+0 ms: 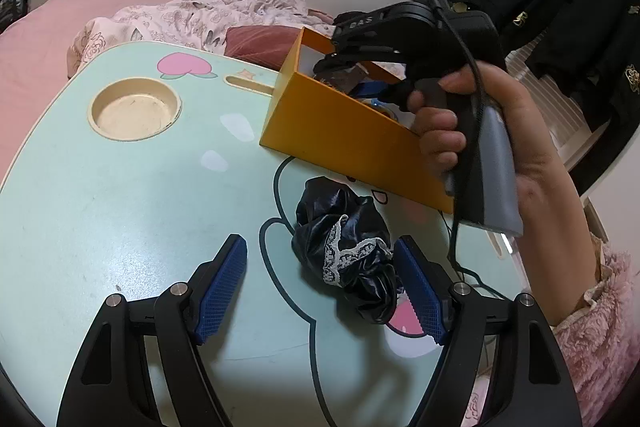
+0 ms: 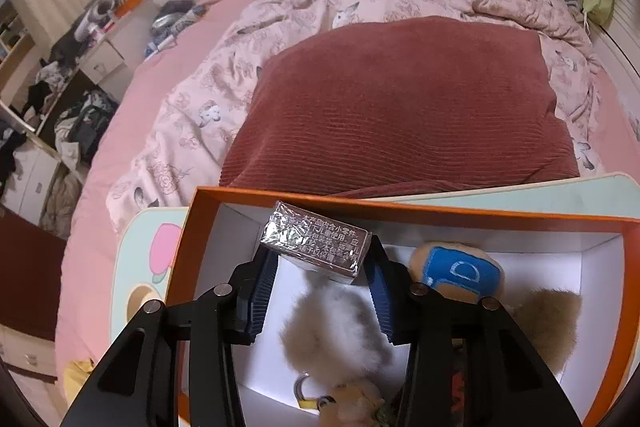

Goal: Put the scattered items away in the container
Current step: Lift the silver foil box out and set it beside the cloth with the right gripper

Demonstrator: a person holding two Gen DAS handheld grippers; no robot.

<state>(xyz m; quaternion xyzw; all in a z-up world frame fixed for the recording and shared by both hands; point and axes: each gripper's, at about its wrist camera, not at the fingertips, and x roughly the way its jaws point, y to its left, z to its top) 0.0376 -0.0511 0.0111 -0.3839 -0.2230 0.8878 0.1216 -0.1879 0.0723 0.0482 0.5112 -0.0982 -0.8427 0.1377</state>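
A black satin scrunchie with white lace (image 1: 344, 251) lies on the mint-green lap table (image 1: 120, 207), between the blue pads of my open left gripper (image 1: 320, 241) and close against the right-hand pad (image 1: 418, 291). Behind it stands the orange box (image 1: 344, 131). A hand holds my right gripper (image 1: 360, 67) over that box. In the right wrist view, my right gripper (image 2: 320, 251) is shut on a small foil-wrapped box with printed text (image 2: 316, 247), held above the orange box's (image 2: 400, 211) white inside. A white fluffy pompom (image 2: 332, 331) and a tan plush with a blue patch (image 2: 460, 271) lie inside.
The table has a round cup recess (image 1: 136, 111) at the far left and a slot (image 1: 248, 85) beside the box. A pink bed with a floral quilt (image 2: 360, 7) and a dark red cushion (image 2: 400, 107) lies beyond the table. A cable (image 1: 454, 235) hangs from the right gripper.
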